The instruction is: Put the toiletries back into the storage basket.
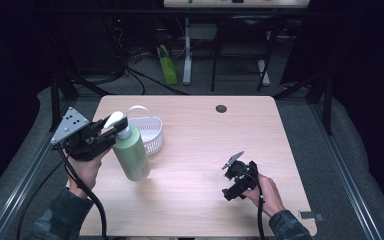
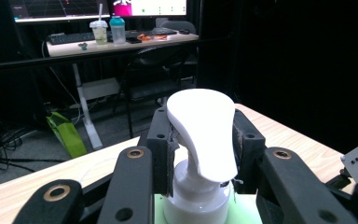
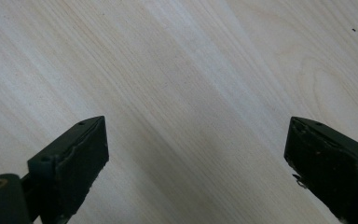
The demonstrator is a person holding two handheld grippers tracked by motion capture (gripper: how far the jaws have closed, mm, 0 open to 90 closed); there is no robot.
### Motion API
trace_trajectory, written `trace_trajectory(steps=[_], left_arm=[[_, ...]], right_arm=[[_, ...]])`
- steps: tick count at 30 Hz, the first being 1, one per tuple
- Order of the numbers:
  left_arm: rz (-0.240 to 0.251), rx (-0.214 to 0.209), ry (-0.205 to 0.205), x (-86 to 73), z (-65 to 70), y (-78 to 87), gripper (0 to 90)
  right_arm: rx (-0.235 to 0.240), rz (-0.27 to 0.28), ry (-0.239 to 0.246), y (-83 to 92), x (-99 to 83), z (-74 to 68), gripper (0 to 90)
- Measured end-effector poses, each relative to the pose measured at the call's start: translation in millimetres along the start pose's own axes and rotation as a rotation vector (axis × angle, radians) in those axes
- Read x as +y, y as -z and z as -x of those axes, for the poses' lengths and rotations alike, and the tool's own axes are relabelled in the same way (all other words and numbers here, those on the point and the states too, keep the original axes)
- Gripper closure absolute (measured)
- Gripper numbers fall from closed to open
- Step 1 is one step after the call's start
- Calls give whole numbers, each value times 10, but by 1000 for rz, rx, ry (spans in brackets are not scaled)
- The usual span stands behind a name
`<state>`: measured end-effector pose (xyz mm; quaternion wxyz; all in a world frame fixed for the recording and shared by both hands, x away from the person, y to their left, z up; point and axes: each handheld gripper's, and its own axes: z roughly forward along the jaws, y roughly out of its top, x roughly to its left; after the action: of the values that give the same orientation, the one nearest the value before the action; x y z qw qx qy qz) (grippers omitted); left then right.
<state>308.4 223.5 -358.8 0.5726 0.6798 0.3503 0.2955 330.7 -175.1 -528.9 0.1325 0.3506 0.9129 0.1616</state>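
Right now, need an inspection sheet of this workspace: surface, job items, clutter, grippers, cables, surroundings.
Surface: light wood table, small dark round spot near the far edge.
Job's things: green pump bottle tilted, hanging from its white pump head; whether its base touches the table cannot be told. White basket just behind it.
Clutter: nothing seen.
Grippers: left gripper shut on the pump neck; right gripper open, nothing between its fingers, low over bare table.
Cables: one black cable trails from each gripper towards the near edge.
Surroundings: dark room, desk with monitors, cups and keyboard, chair, green object on the floor.
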Motion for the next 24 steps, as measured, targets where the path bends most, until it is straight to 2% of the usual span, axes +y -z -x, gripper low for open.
trace_trajectory(steps=[23, 24], left_arm=[[3, 29, -37, 289, -122, -113, 666], [3, 32, -46, 321, -128, -116, 667]], right_arm=[[10, -4, -10, -5, -14, 17, 70], [11, -2, 1, -6, -12, 20, 74]])
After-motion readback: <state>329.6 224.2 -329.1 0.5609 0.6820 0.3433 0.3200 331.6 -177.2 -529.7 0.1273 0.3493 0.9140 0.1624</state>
